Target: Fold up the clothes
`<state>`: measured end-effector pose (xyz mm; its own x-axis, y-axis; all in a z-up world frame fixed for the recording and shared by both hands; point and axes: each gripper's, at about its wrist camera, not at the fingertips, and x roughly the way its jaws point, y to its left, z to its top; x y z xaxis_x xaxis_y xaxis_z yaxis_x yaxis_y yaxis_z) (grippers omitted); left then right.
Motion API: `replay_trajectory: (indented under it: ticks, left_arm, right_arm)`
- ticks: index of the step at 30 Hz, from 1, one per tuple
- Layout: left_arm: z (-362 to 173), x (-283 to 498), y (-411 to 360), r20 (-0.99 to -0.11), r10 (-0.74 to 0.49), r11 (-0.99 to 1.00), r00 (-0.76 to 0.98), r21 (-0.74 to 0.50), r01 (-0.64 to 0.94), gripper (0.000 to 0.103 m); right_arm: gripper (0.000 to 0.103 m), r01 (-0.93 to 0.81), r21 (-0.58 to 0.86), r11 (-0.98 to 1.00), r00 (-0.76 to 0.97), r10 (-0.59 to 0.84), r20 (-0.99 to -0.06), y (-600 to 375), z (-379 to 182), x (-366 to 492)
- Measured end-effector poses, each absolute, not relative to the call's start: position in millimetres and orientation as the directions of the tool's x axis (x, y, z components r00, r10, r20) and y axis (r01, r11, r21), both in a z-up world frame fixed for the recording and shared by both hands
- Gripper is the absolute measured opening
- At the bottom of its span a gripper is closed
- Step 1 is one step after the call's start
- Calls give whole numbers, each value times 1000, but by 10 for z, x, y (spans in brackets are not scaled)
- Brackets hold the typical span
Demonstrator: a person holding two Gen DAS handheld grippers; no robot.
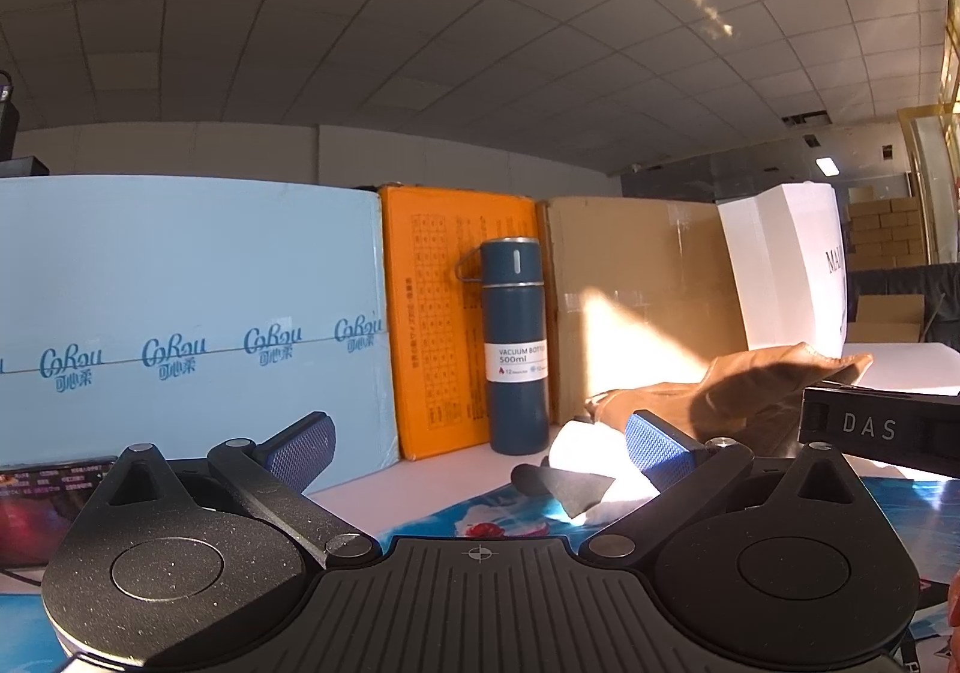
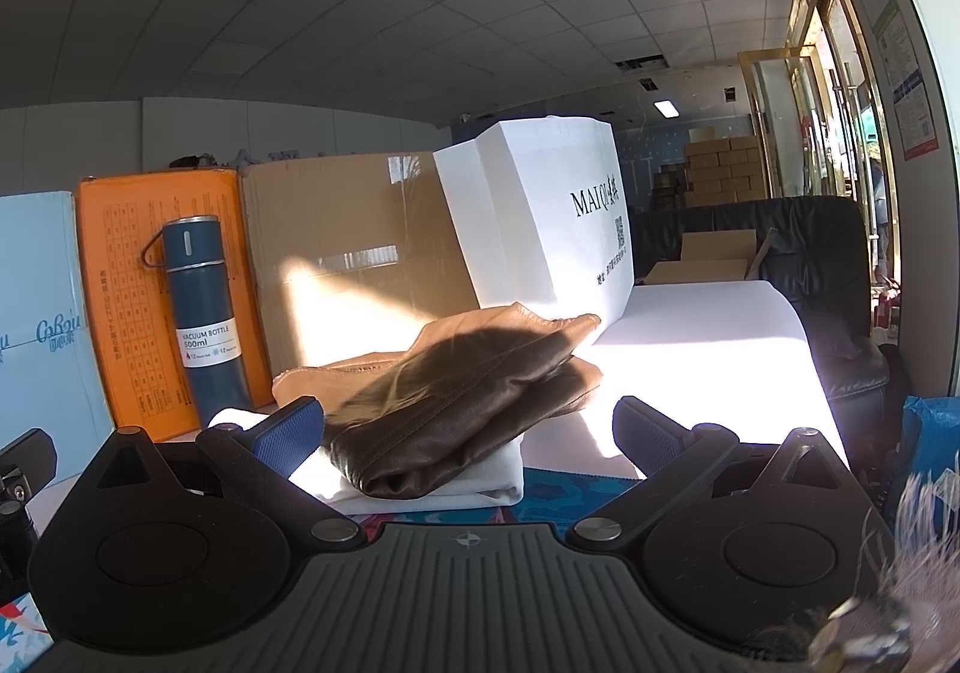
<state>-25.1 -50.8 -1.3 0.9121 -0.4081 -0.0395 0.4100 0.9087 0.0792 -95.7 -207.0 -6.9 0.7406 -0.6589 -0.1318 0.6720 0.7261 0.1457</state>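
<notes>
Garment (image 2: 456, 403) lengthwise toward white box (image 2: 540, 217)

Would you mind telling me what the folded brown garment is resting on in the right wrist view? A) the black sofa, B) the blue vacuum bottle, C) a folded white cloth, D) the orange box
C: the brown garment lies on top of a folded white cloth, whose edges show beneath it, ahead of the open right gripper.

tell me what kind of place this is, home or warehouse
Probably a shop storeroom or office, not a home: stacked cardboard boxes at the back, shipping cartons along the table, a tiled drop ceiling.
</notes>
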Motion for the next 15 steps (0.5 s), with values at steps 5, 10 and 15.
replay_trajectory:
  ticks: [5, 10, 15]
  left_arm:
    - [-11, -249, -502, -40, -409, 908, 912, 78, 411, 103]
    - [-10, -241, -498, -40, -410, 908, 911, 77, 412, 103]
    - [-9, -242, -497, -40, -410, 908, 911, 77, 411, 103]
  right_arm:
    - [103, 672, 147, 726, 741, -659, -133, -2077, -68, -957]
    - [103, 672, 148, 726, 741, -658, -134, -2081, -68, -958]
    - [103, 672, 148, 726, 741, -658, -135, -2086, -68, -956]
